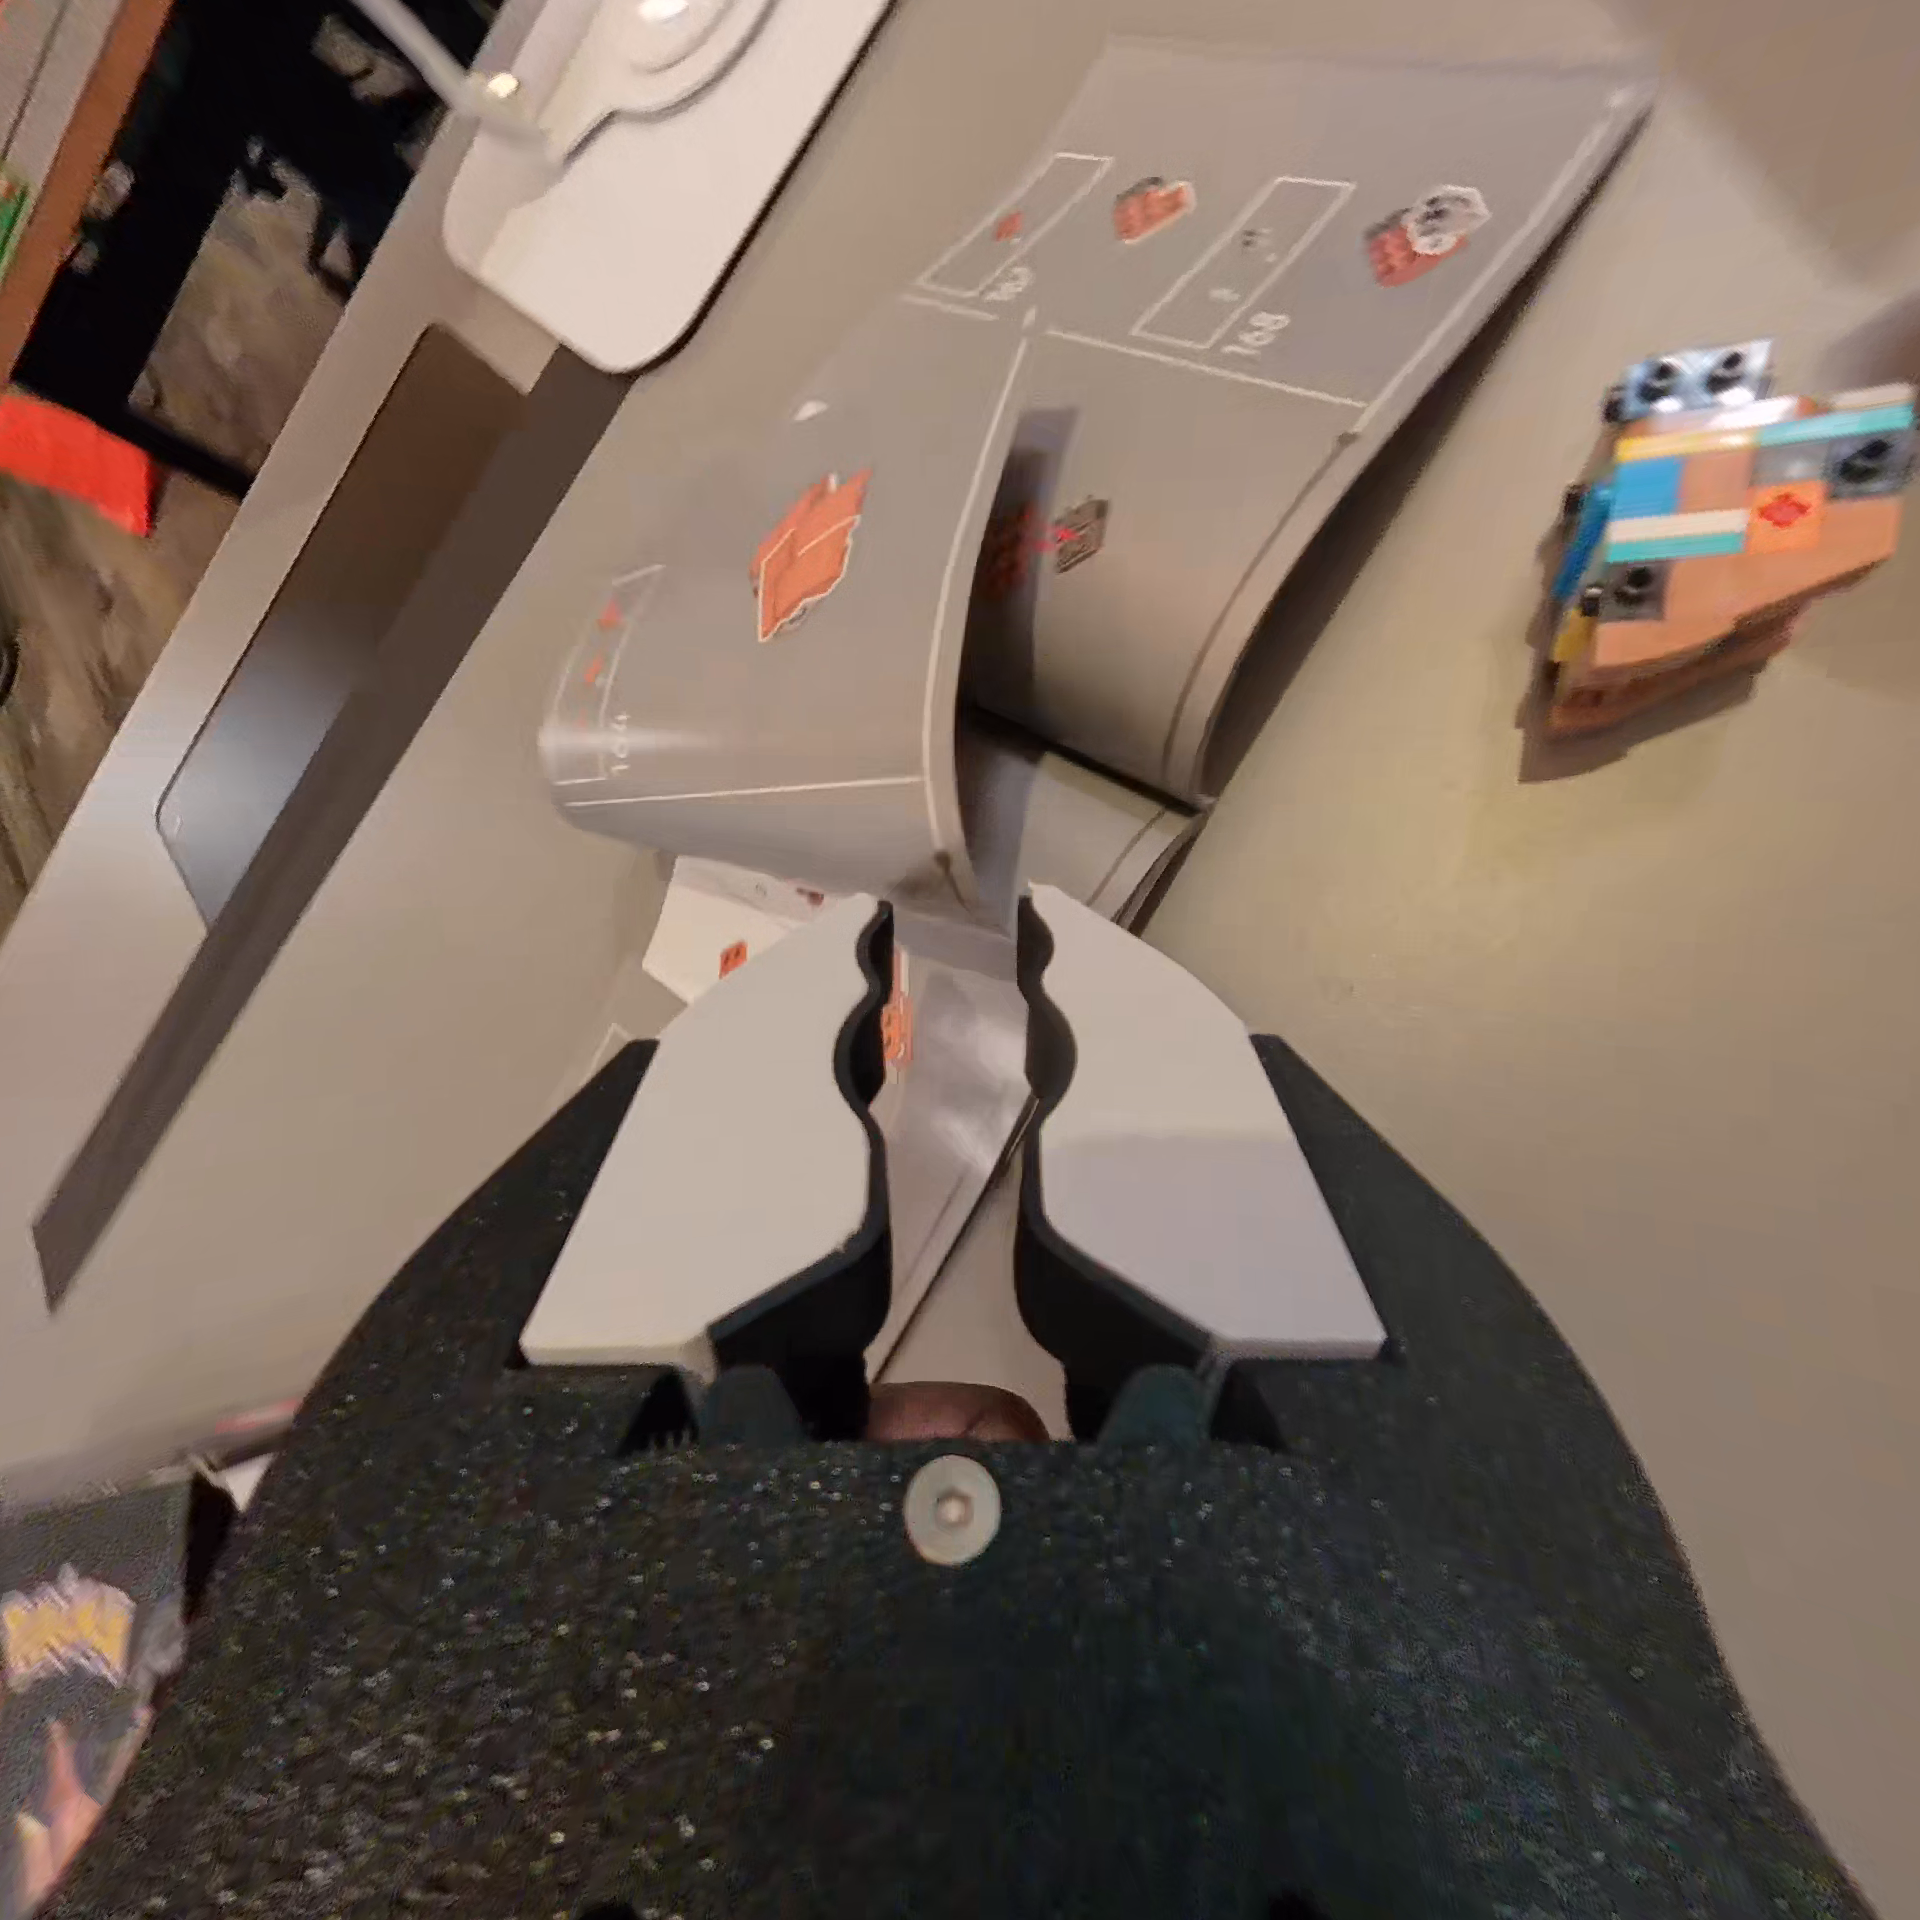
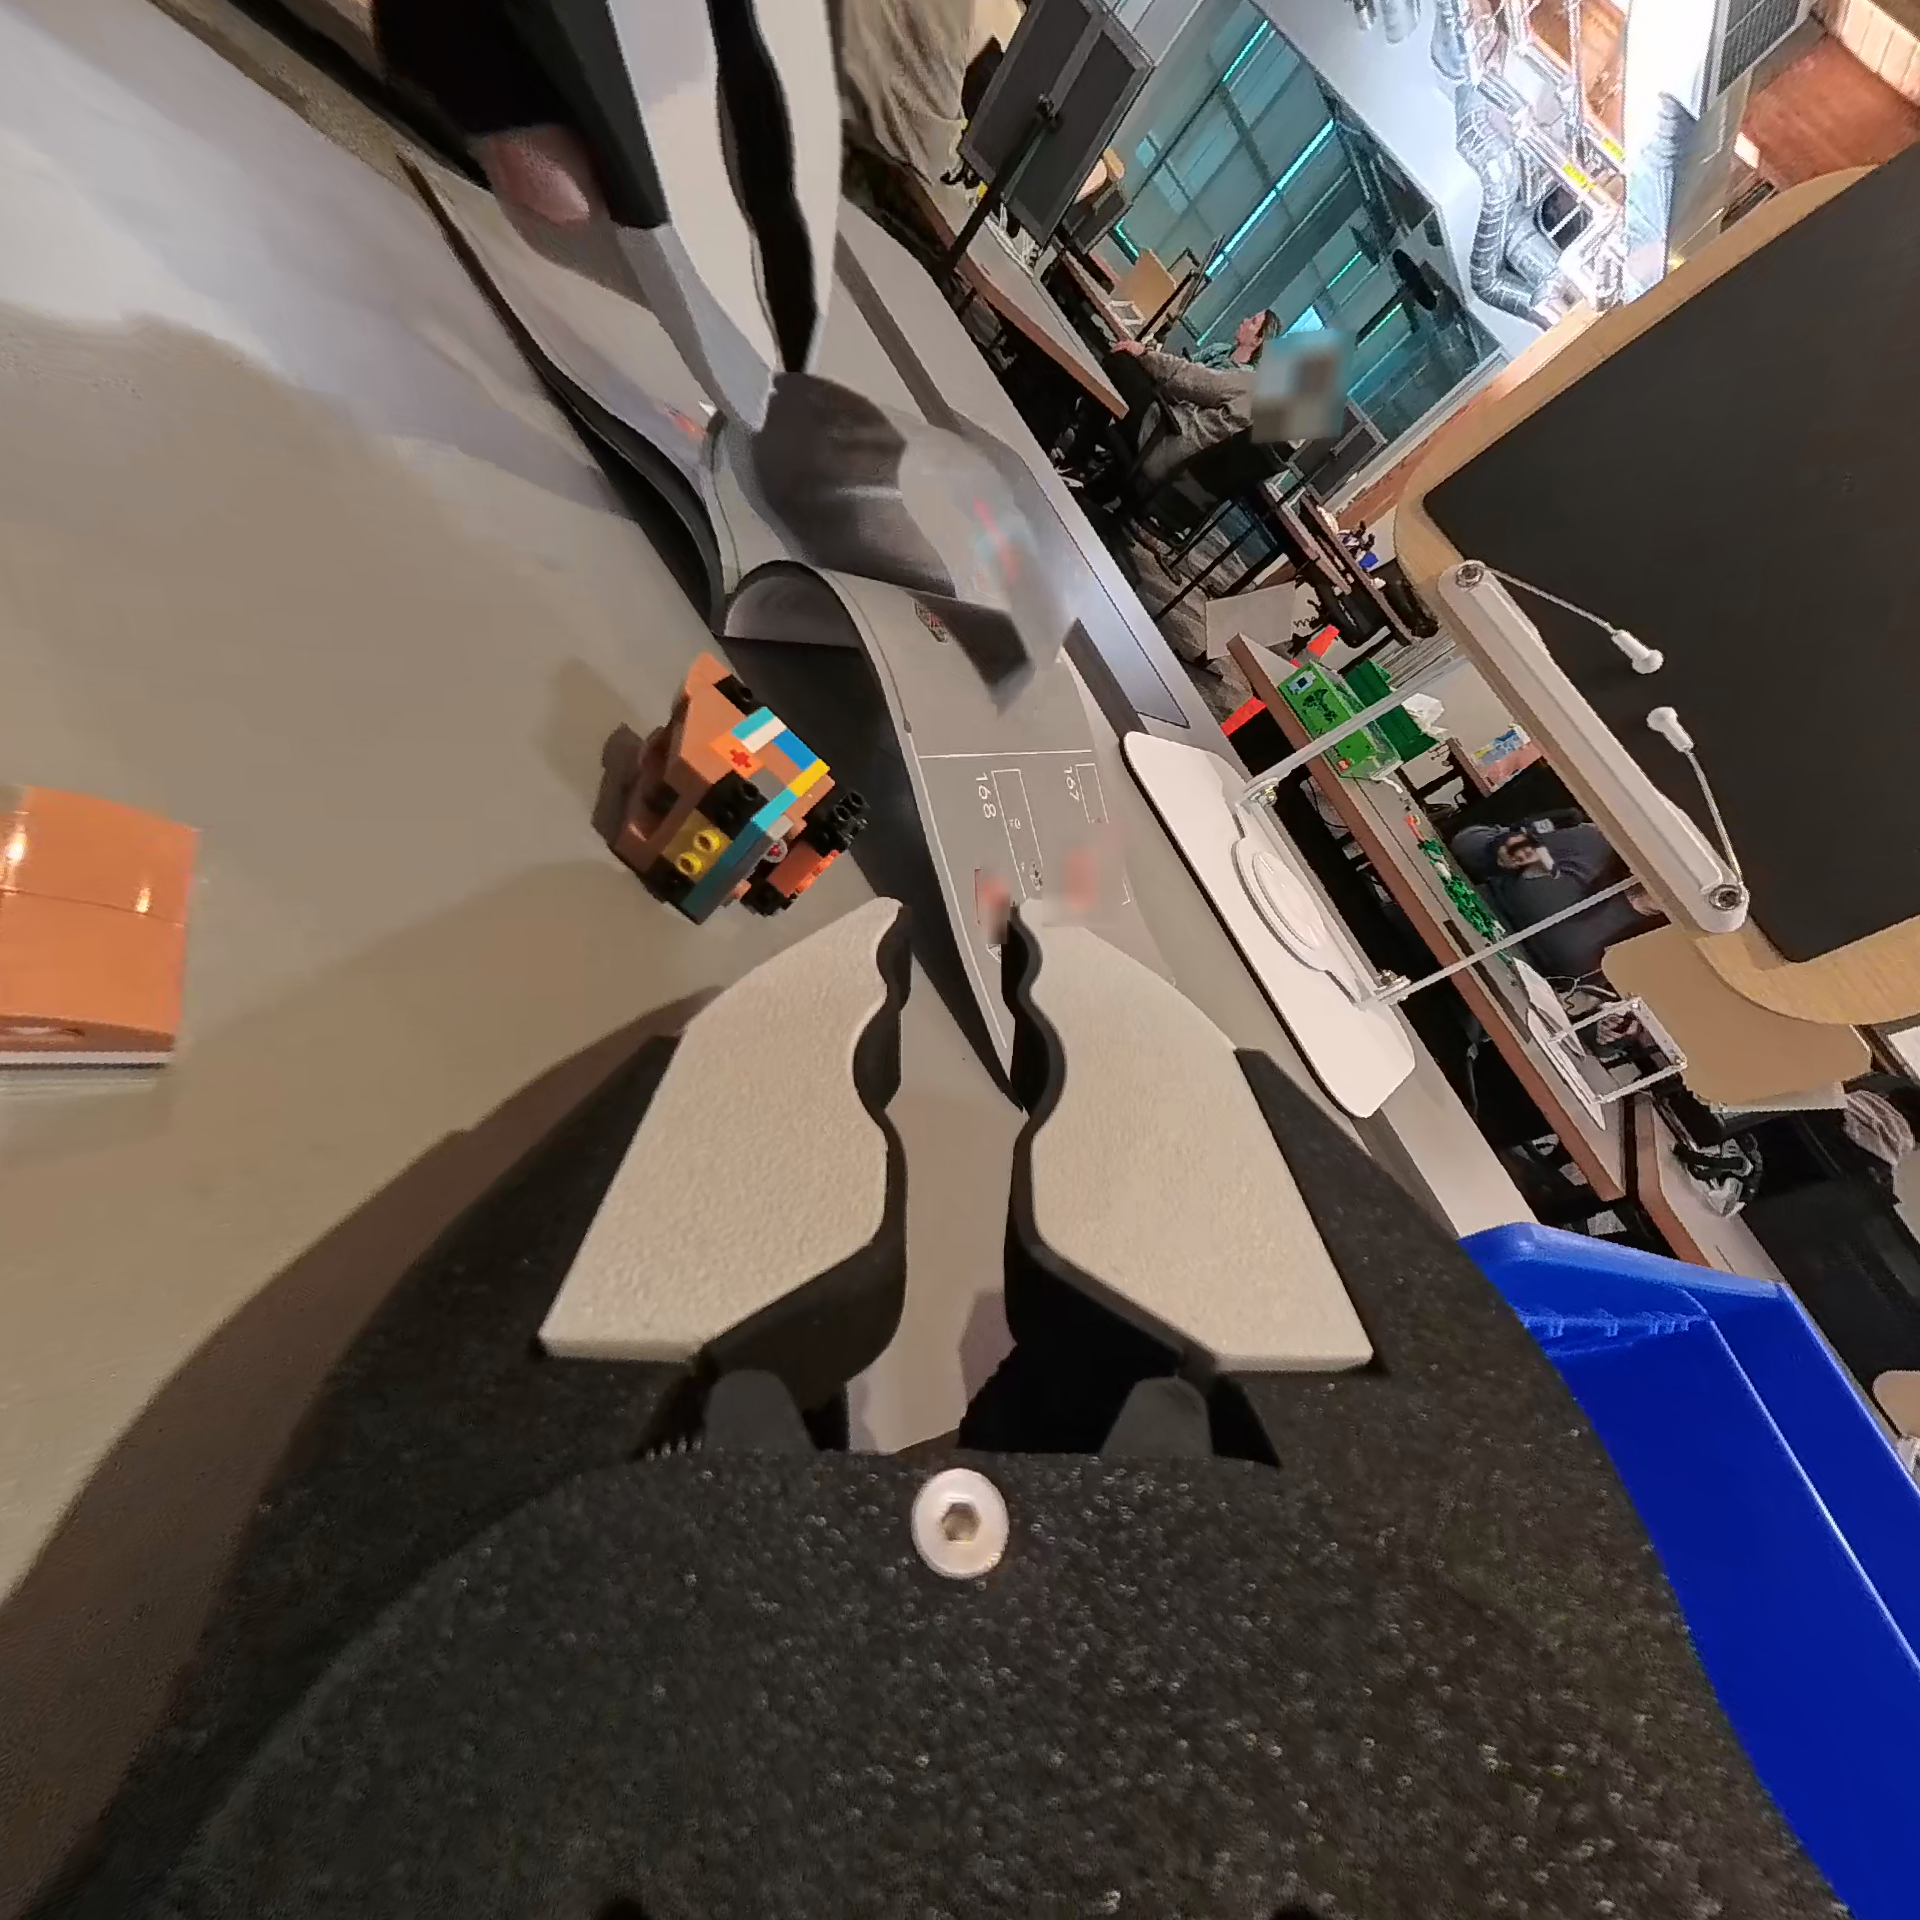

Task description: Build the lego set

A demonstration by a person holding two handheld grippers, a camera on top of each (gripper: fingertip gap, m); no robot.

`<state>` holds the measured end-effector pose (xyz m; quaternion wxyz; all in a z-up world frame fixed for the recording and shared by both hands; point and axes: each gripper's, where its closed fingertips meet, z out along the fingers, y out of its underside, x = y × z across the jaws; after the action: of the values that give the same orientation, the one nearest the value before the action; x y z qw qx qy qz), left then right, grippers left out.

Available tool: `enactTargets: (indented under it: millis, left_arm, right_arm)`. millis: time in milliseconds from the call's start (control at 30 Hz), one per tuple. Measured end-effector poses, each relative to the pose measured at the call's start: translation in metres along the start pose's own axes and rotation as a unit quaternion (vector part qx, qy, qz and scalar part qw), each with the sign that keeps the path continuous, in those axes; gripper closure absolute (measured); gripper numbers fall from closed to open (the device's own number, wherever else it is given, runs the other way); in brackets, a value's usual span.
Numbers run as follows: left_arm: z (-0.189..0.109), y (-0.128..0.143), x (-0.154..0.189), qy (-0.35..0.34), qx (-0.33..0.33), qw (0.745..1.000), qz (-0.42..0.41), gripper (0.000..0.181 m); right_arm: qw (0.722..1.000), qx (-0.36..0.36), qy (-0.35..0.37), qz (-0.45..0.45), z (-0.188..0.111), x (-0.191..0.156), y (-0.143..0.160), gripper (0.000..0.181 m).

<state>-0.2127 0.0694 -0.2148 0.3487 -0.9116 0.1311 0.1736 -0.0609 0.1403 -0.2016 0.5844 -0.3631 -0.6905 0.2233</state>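
The grey instruction booklet (image 1: pixel 1299 343) lies open on the table. My left gripper (image 1: pixel 956 914) is shut on one booklet page (image 1: pixel 769 665), which curls up off the booklet. The right wrist view shows that gripper (image 2: pixel 774 379) pinching the lifted page (image 2: pixel 894 499) from above. My right gripper (image 2: pixel 961 920) is slightly open and empty, low over the booklet's right page (image 2: pixel 966 790). The partly built lego model (image 1: pixel 1745 540), brown with teal, yellow and black bricks, sits on the table right of the booklet. It also shows in the right wrist view (image 2: pixel 738 800), left of my right gripper.
Orange lego pieces (image 2: pixel 94 925) lie at the left edge. A blue bin (image 2: pixel 1714 1507) stands on the right. A white stand base (image 1: pixel 623 177) sits beyond the booklet near the table's far edge. People sit at other tables in the background. Some 15 cm of space lies between my two pairs of fingers.
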Motion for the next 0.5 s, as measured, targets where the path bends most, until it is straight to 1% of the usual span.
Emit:
enactTargets:
  millis: [100,233,367,500]
  left_arm:
    - [-0.004,0.012,-0.007,-0.038,0.017,0.997,-0.069,0.156]
    - [-0.012,0.023,-0.006,-0.055,0.044,0.987,-0.143,0.153]
    - [-0.017,0.025,-0.004,-0.053,0.074,0.981,-0.172,0.151]
    - [-0.026,0.028,-0.011,-0.053,0.100,0.976,-0.184,0.148]
  right_arm:
    - [1.000,0.000,0.000,-0.001,0.000,0.000,0.000,0.165]
    - [1.000,-0.001,0.000,-0.003,0.000,-0.001,0.000,0.165]
    - [1.000,-0.001,0.000,-0.004,0.000,-0.001,0.000,0.165]
    - [1.000,0.002,0.002,0.000,-0.001,0.000,-0.001,0.165]
